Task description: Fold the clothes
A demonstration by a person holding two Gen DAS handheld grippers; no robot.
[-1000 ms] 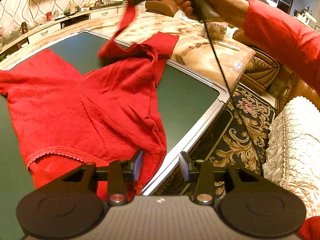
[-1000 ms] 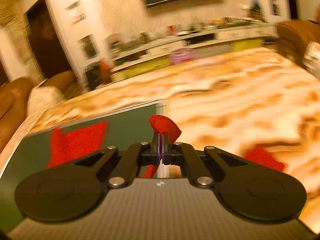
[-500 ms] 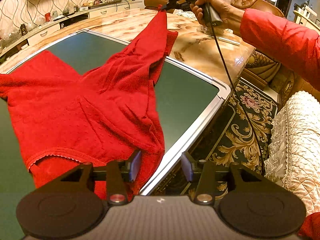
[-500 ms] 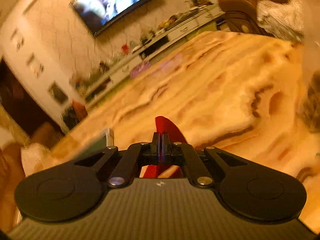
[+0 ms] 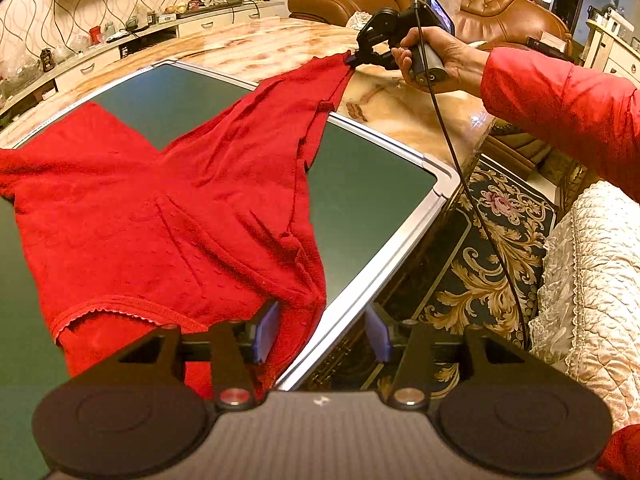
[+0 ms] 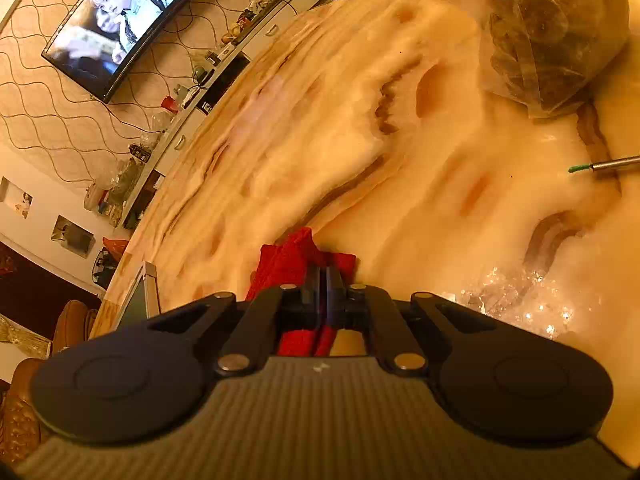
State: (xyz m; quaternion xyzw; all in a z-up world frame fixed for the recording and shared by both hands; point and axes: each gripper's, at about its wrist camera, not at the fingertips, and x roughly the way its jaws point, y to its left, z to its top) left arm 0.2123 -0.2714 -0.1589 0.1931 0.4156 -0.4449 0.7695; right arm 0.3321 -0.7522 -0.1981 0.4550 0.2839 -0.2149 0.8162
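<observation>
A red knit top (image 5: 168, 216) lies spread on a dark green board (image 5: 360, 196) with a silver frame. One sleeve (image 5: 304, 96) is stretched out past the board's far edge onto the marble table. My right gripper (image 5: 354, 58), held by a hand in a red sleeve, is shut on that sleeve's cuff (image 6: 298, 254), low over the marble. My left gripper (image 5: 322, 334) is open near the board's front corner, with the top's lower side edge lying between and under its blue pads (image 5: 266, 330).
The marble table (image 6: 360, 140) carries a clear bag of dried slices (image 6: 552, 36), a thin pen (image 6: 600, 166) and crinkled plastic (image 6: 516, 296). Right of the table are a patterned carpet (image 5: 480, 248), a quilted sofa cover (image 5: 592, 280) and brown leather chairs (image 5: 480, 4).
The right gripper has carried the sleeve cuff from high above the top outward and down over the marble, straightening the sleeve. The left gripper has stayed put and open.
</observation>
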